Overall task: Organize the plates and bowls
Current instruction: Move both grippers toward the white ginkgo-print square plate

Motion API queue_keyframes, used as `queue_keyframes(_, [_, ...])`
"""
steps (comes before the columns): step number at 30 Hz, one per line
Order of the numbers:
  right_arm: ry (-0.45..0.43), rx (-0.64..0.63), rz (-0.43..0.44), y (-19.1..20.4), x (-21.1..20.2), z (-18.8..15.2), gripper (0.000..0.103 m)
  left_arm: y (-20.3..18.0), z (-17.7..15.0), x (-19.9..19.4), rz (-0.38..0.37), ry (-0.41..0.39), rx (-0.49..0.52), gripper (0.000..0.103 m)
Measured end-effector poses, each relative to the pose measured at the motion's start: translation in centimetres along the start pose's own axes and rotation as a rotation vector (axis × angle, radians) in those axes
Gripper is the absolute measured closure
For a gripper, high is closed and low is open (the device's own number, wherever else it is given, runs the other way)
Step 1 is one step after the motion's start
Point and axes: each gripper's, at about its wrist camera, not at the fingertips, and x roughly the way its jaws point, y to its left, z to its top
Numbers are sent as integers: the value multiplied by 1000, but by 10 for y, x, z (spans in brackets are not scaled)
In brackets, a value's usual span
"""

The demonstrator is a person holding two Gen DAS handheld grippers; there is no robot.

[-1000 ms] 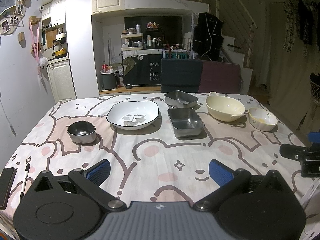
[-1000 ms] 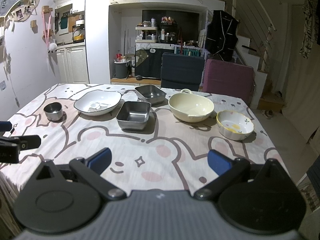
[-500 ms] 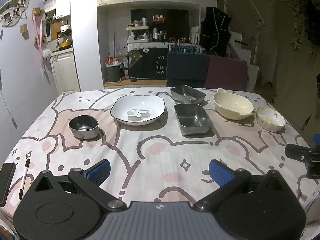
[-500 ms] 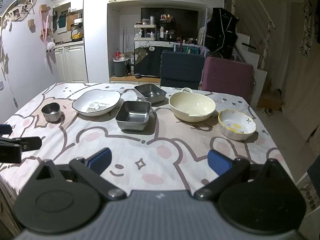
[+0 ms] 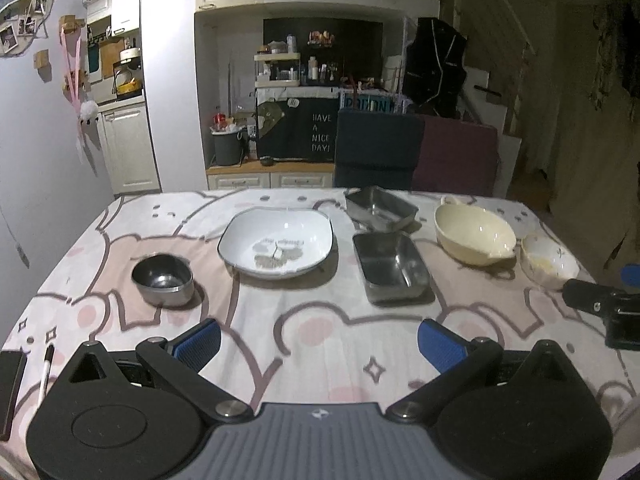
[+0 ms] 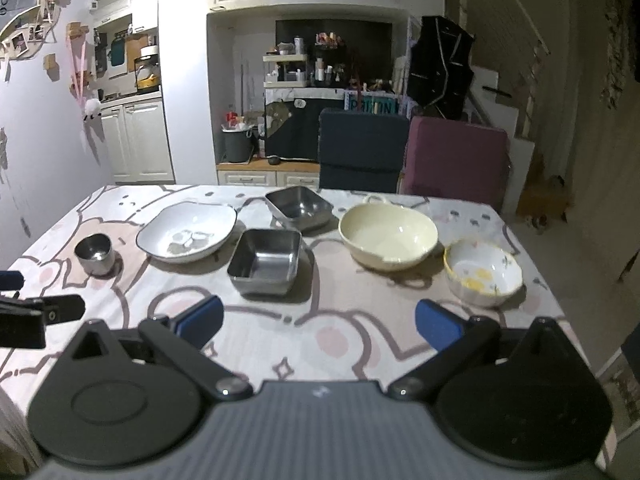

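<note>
Both cameras have slid nearer; no dish moved. On the tabletop (image 5: 304,320) the white plate (image 5: 276,242), cream bowl (image 6: 388,236), steel pans (image 6: 266,260) and small bowls sit apart, nothing stacked yet. Left tongs (image 5: 318,344) and right tongs (image 6: 318,320) gape wide, empty.

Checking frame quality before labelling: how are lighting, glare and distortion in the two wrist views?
Left wrist view: dim, right side falls dark, fisheye bends the table edge, white plate clear. Right wrist view: ceiling glare top left, cream bowl casts a soft shadow, table edge bent too, floral bowl sharp enough to show yellow residue.
</note>
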Motion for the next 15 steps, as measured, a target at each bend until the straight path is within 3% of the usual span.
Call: queue_keyframes(15, [-150, -79, 41, -1, 19, 48, 0, 2, 67, 21, 46, -157, 96, 0])
